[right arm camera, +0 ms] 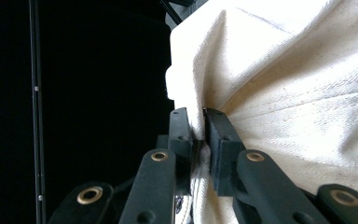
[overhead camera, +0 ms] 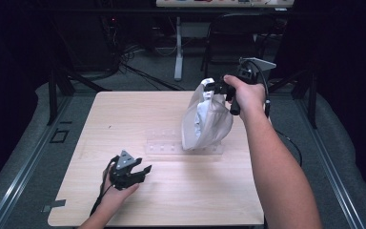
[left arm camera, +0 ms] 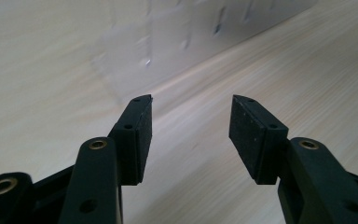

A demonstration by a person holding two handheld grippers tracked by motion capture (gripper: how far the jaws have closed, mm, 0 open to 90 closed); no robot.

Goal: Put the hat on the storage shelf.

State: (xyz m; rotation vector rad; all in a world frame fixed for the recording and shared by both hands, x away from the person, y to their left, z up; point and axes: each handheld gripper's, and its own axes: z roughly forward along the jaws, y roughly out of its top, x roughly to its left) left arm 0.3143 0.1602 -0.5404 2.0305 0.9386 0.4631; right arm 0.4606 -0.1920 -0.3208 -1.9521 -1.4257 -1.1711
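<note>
1. Right claw (right arm camera: 196, 133) clamped on edge of white cloth bag (overhead camera: 205, 119), held up over far right of bench (overhead camera: 124, 114).
2. Left claw (left arm camera: 191, 135) wide, nothing between, low over bench near front-left.
3. Clear plastic strip (overhead camera: 164, 147) lies under bag's bottom.

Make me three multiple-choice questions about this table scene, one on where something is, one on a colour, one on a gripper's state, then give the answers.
1. Where does the clear plastic strip lie?
A. on the wooden table
B. on the floor
C. in the left gripper

2. What colour is the cloth bag?
A. red
B. off-white
C. dark blue

3. How is the right gripper set?
A. wide open, nothing in it
B. lying on the table
C. shut on the bag's cloth

Answers: 1 A, the strip lies flat at mid-table. 2 B, the right gripper view shows pale cream fabric. 3 C, fabric is pinched between its jaws.
</note>
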